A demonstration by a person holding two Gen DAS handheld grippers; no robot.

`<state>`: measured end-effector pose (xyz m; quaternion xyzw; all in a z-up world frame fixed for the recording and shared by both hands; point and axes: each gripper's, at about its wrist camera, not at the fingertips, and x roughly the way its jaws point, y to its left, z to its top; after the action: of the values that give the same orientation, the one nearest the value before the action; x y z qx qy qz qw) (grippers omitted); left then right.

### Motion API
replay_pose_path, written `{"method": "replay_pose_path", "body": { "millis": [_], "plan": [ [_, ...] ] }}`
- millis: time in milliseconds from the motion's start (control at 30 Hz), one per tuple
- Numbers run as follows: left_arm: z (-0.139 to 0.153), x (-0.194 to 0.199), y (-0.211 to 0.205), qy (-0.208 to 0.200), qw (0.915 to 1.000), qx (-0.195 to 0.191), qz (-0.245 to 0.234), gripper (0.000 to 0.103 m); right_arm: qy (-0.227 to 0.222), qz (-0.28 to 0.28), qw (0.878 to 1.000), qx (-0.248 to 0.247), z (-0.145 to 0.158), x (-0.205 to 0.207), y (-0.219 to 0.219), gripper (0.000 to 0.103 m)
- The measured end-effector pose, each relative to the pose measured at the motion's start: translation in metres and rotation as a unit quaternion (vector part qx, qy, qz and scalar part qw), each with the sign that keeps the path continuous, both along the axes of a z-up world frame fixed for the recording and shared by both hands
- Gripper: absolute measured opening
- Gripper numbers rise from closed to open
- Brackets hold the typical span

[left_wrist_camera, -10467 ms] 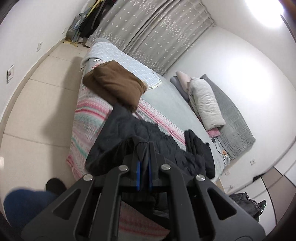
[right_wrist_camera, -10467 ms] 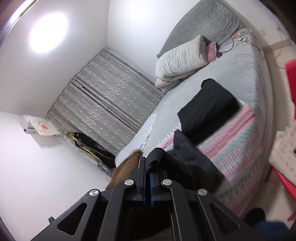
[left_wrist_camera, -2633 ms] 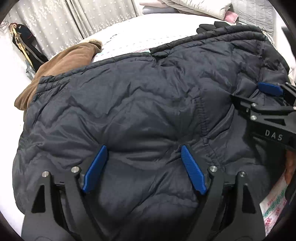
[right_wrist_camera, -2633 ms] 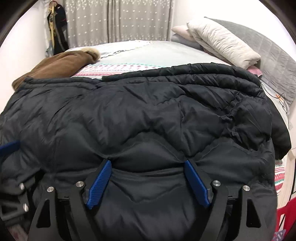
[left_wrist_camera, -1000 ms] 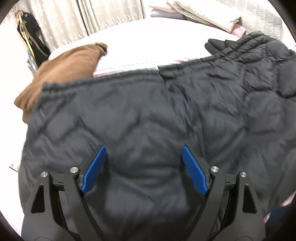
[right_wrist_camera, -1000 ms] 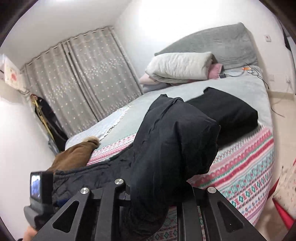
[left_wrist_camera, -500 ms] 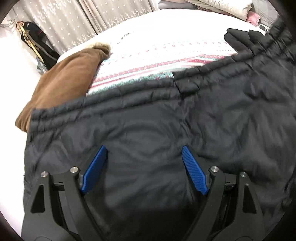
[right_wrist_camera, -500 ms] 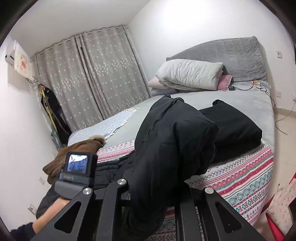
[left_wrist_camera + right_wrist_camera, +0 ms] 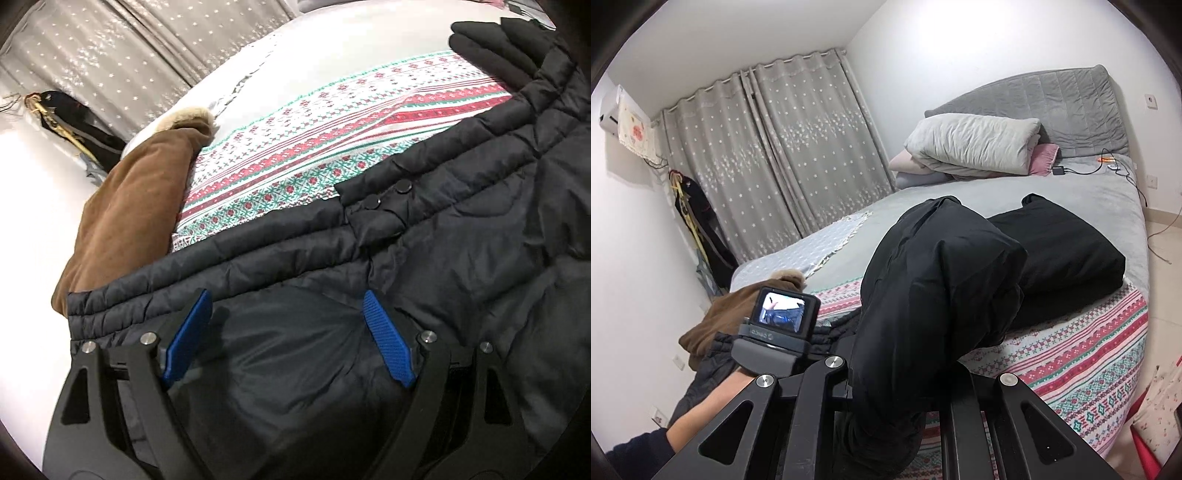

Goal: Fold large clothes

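Grey curtains [image 9: 768,166] backed the bed [image 9: 1089,354], where the soft, slippery black puffer jacket [image 9: 369,369] lay. Left hand-held gripper [image 9: 284,332] gaped wide above its hem; right hand-held gripper [image 9: 897,398] pinched a raised fold toward 12 o'clock.

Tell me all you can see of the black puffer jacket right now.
The black puffer jacket is quilted, slightly shiny nylon by its look, with a ribbed band and two snap buttons at its far edge. It lies on the patterned blanket, against the brown coat. The right gripper is shut on a raised bunch of it; the left gripper hovers open over it.
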<state>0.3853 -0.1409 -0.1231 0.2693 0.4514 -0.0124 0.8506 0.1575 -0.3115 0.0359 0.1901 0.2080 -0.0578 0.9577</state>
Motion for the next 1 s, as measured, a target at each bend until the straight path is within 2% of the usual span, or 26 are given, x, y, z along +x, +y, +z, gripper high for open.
{"method": "replay_pose_path", "body": {
  "millis": [67,133,300,400,467,567,633,667,733,867,967,1000],
  "plan": [
    [0.010,-0.005,0.005,0.012,0.9998,-0.014,0.000,0.084,0.000,-0.002,1.000,0.003,0.000,0.001,0.000,0.013],
    [0.026,-0.019,0.015,0.006,0.9995,-0.030,-0.004,0.084,-0.001,-0.004,1.000,0.004,0.001,0.001,-0.001,0.013],
    [0.053,-0.093,0.042,-0.016,0.9978,-0.023,-0.060,0.084,0.000,-0.010,1.000,0.016,-0.002,-0.002,-0.008,0.013],
    [0.044,-0.142,0.052,-0.013,0.9962,-0.006,-0.086,0.084,0.001,-0.012,1.000,0.023,-0.003,-0.005,-0.010,0.013],
    [0.026,-0.164,0.048,-0.013,0.9942,0.024,-0.104,0.084,0.000,-0.012,1.000,0.023,-0.004,-0.007,-0.010,0.013],
    [0.011,-0.179,0.038,-0.038,0.9908,0.053,-0.118,0.084,0.000,-0.005,1.000,0.030,-0.005,-0.008,-0.008,0.013],
    [0.013,-0.170,0.041,-0.018,0.9928,0.028,-0.115,0.083,0.002,-0.005,1.000,0.024,-0.006,-0.008,-0.003,0.013],
    [0.020,-0.166,0.048,-0.003,0.9943,-0.007,-0.107,0.083,0.002,-0.007,1.000,0.020,-0.006,-0.009,-0.002,0.013],
    [0.031,-0.166,0.061,0.006,0.9946,-0.041,-0.095,0.083,-0.001,-0.010,1.000,0.021,-0.003,-0.009,-0.006,0.013],
    [0.056,-0.197,0.078,0.001,0.9889,-0.091,-0.117,0.083,-0.003,-0.022,0.999,0.035,0.001,-0.011,-0.025,0.013],
    [0.055,-0.224,0.080,0.018,0.9813,-0.139,-0.132,0.083,-0.004,-0.036,0.999,0.037,0.005,-0.015,-0.034,0.013],
    [0.051,-0.229,0.075,0.021,0.9803,-0.137,-0.140,0.083,-0.006,-0.038,0.999,0.036,0.006,-0.016,-0.035,0.013]
  ]
}}
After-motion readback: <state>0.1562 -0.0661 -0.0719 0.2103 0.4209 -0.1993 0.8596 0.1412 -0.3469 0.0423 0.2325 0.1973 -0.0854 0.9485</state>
